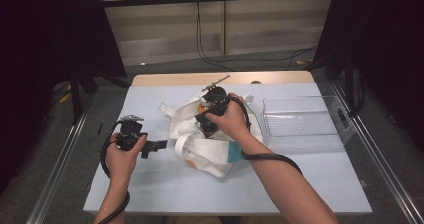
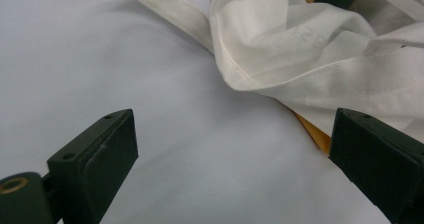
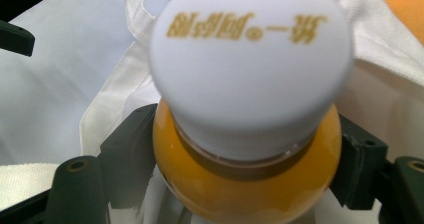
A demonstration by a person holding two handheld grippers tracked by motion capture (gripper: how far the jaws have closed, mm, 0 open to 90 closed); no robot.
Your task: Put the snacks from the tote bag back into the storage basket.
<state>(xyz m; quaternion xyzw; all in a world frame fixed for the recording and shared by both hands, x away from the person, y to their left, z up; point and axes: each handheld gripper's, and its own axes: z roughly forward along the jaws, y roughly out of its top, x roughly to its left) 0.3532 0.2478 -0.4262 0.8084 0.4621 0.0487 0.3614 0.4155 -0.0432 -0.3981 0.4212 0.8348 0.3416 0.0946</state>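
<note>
White canvas is what your right gripper (image 3: 245,184) works in: its jaws sit on either side of an orange juice bottle (image 3: 250,184) with a white cap (image 3: 250,54), pads against the round shoulder just under the cap, gripping it. The bottle stands inside the crumpled tote bag (image 1: 210,149), which lies near the middle of the table (image 1: 150,194), a little toward the far edge. One strap (image 1: 167,110) trails off toward the left side. Your left gripper (image 1: 157,146) hangs just beside the bag's left side, jaws spread wide with nothing between them, above the pale table cover. A clear plastic bin (image 1: 300,119) sits near the right edge, apart from the bag
</note>
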